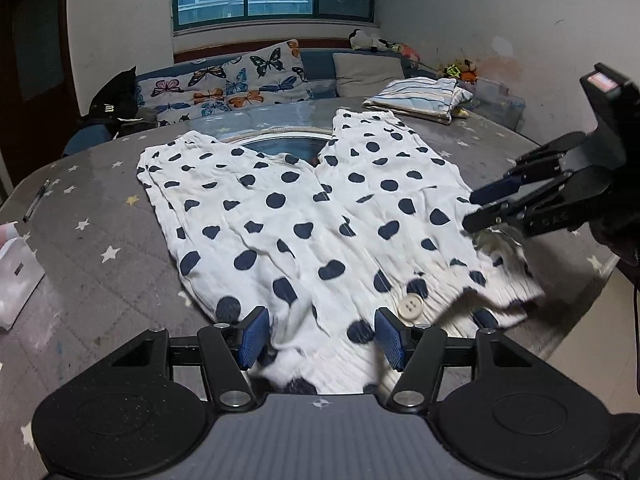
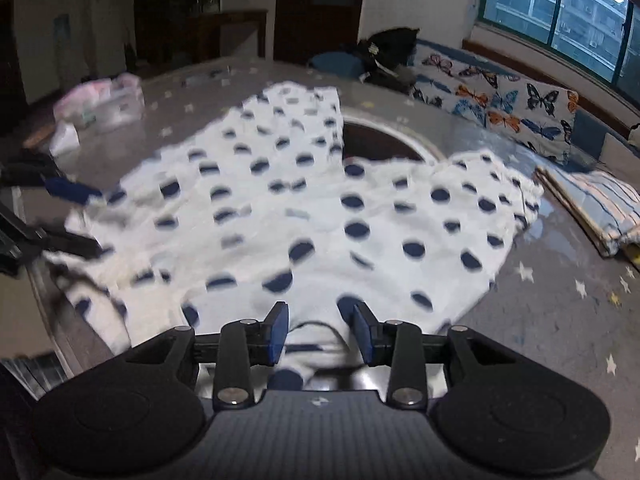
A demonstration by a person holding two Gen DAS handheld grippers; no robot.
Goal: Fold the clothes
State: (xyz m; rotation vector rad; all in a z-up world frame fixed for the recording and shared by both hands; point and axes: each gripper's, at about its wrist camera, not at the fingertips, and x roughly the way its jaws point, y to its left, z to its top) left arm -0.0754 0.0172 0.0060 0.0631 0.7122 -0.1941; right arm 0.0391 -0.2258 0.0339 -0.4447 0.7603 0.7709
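White trousers (image 1: pixel 304 208) with navy dots lie flat on the round table (image 1: pixel 100 240), legs pointing away, waistband with a white button (image 1: pixel 409 305) nearest me. My left gripper (image 1: pixel 323 334) stands open over the waistband, cloth lying between its blue pads without being pressed. My right gripper (image 1: pixel 472 210) hovers at the waistband's right end, its fingers slightly apart. In the blurred right wrist view the trousers (image 2: pixel 300 208) spread ahead. A fold of cloth lies between the parted pads of the right gripper (image 2: pixel 320 332), and the left gripper (image 2: pixel 94 220) shows at the left edge.
A folded striped garment (image 1: pixel 420 98) lies at the table's far right. A pen (image 1: pixel 36 200) and a white box (image 1: pixel 16 280) sit at the left. A pink bag (image 2: pixel 100 100) rests on the far side. Behind is a sofa with a butterfly cushion (image 1: pixel 240 80).
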